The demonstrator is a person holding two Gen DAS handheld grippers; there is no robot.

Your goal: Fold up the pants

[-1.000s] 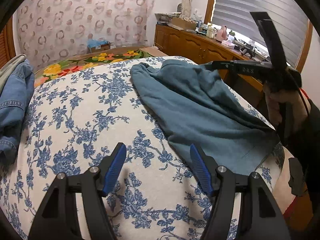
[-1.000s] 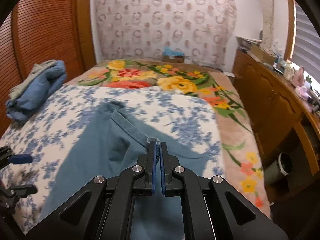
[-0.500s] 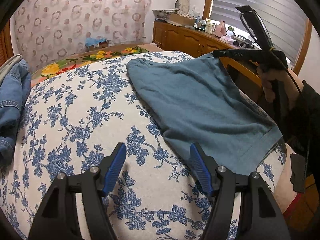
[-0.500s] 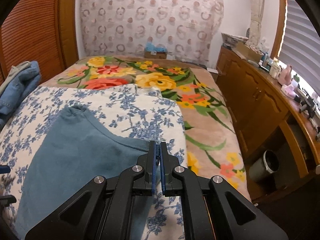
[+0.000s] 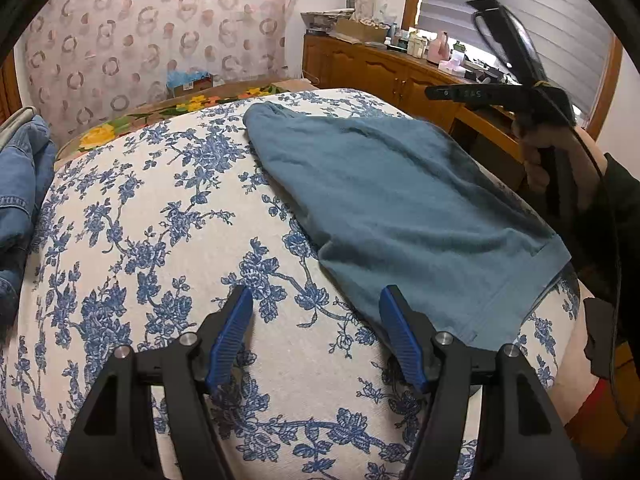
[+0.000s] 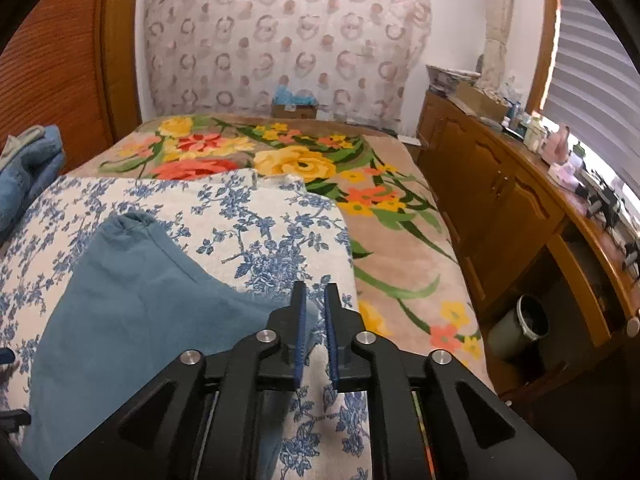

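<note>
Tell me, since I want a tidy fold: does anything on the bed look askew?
The teal cotton pants lie diagonally across the blue-flowered white sheet, one corner bunched at the far end. Nothing looks damaged.

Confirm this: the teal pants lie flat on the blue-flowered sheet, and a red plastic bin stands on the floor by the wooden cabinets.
Wrong colour. The bin beside the wooden cabinets is grey, as the right wrist view shows. The teal pants do lie flat on the blue-flowered sheet.

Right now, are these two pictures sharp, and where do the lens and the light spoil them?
Left wrist view: sharp; the fisheye bulges the blue-flowered cover into a dome, and the window blind is bright. Right wrist view: softer, the window edge washed out, the corners black; the teal pants stay evenly lit.
</note>
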